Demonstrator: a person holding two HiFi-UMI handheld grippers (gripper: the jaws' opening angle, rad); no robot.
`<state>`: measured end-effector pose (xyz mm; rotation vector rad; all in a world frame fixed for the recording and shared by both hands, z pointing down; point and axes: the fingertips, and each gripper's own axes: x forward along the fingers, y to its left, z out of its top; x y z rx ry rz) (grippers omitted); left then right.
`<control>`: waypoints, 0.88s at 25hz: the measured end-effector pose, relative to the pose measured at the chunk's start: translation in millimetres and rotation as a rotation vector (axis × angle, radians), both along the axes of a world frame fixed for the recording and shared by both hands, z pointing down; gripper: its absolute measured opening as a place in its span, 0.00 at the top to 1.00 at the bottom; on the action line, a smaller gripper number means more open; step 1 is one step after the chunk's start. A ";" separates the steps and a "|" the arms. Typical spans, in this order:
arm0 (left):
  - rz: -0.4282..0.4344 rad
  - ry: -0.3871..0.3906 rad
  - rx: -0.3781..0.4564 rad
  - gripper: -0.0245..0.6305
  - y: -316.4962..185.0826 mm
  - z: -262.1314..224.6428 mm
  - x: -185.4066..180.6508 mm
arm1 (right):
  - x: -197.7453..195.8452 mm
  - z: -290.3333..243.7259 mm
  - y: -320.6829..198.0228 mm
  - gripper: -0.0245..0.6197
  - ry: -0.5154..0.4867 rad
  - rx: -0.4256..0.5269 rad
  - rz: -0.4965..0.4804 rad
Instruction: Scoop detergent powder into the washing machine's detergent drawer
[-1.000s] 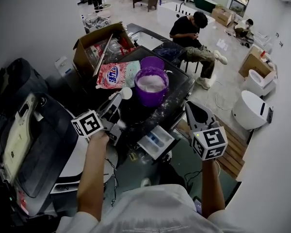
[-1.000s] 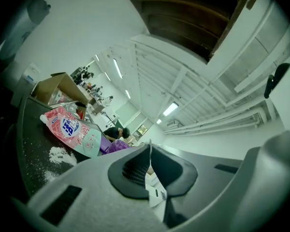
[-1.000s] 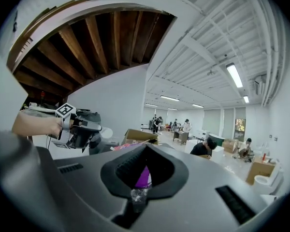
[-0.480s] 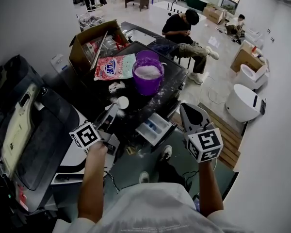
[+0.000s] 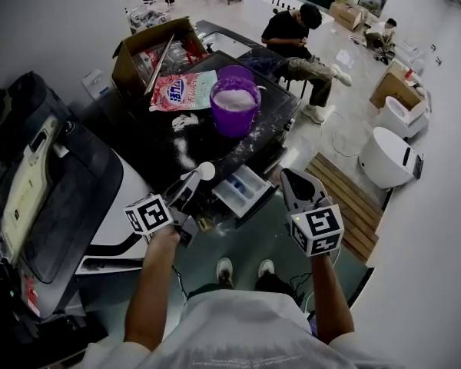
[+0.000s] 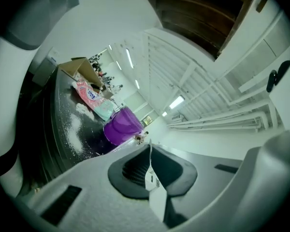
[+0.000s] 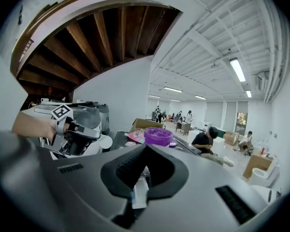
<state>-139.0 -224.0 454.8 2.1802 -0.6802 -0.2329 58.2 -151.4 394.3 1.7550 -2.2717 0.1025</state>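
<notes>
The left gripper (image 5: 187, 187) has its jaws closed flat on the thin white handle of a plastic scoop (image 5: 205, 171). The scoop's round bowl hangs over the near edge of the washing machine's black top (image 5: 142, 141), just left of the open detergent drawer (image 5: 243, 194), which juts out from that edge. I cannot tell whether the bowl is loaded. The scoop looks light and stiff, and the hold far back on the handle seems sound. It leaves a long lever, though, so any roll of the wrist would tip loose powder out. The powder itself pours and scatters easily, as the spilled powder (image 5: 184, 154) streaked across the middle of the top shows. The right gripper (image 5: 290, 180) hangs just right of the drawer with its jaws together and nothing gripped; a sliver of white and blue shows below the pads, probably the drawer beyond. The purple tub (image 5: 234, 114), heaped with white powder, stands toward the far right of the top, with a detergent bag (image 5: 183, 91) and a cardboard box (image 5: 138, 64) at the far left corner. The stretch between tub and drawer is free of objects, so the scoop has room to travel. The drawer's compartments are narrow, the right gripper crowds its right side, and the person's shoes (image 5: 225, 268) stand directly beneath it.
</notes>
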 end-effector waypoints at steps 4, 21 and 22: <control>-0.007 -0.051 -0.015 0.94 10.8 16.4 15.2 | 6.2 18.5 -3.9 0.95 -0.021 -0.046 -0.035; -0.103 -0.255 -0.032 0.94 23.0 107.7 69.9 | 54.8 124.6 -13.8 0.95 -0.072 -0.198 -0.191; -0.117 -0.267 -0.027 0.94 21.8 111.7 70.1 | 56.4 130.2 -14.7 0.95 -0.073 -0.205 -0.201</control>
